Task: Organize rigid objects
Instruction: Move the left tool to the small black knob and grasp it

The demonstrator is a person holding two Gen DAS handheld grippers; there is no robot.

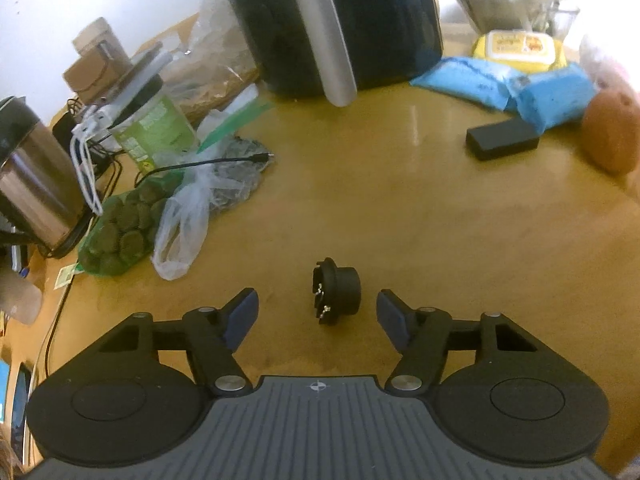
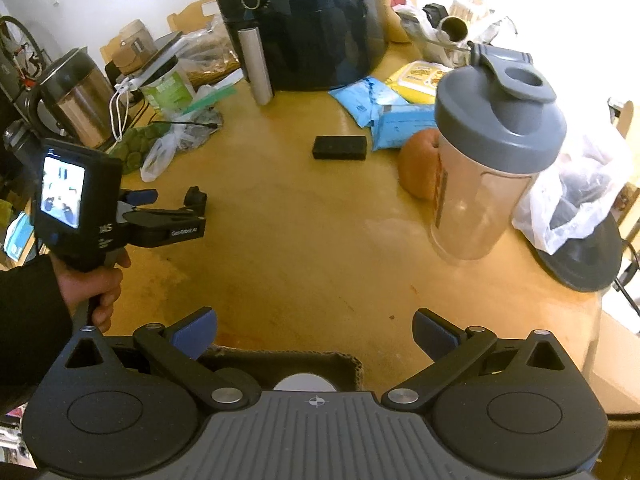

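A small black round plug-like part (image 1: 336, 292) lies on its side on the wooden table (image 1: 400, 220). My left gripper (image 1: 318, 312) hangs just over it, open, one blue pad on each side of the part and neither touching it. In the right wrist view the same gripper (image 2: 176, 204) shows at the left, held by a hand in a dark sleeve, with the black part (image 2: 196, 196) at its tips. My right gripper (image 2: 316, 332) is open with nothing between its fingers, above the rim of a cardboard box (image 2: 348, 360) that holds a white round thing (image 2: 304, 382).
A black block (image 2: 340, 147), an orange fruit (image 2: 418, 168) and a grey-lidded shaker bottle (image 2: 492, 152) stand mid-right. A black air fryer (image 2: 304, 20) sits at the back with blue packets (image 2: 376, 108). A steel kettle (image 2: 78, 100), green jar and plastic bags crowd the left.
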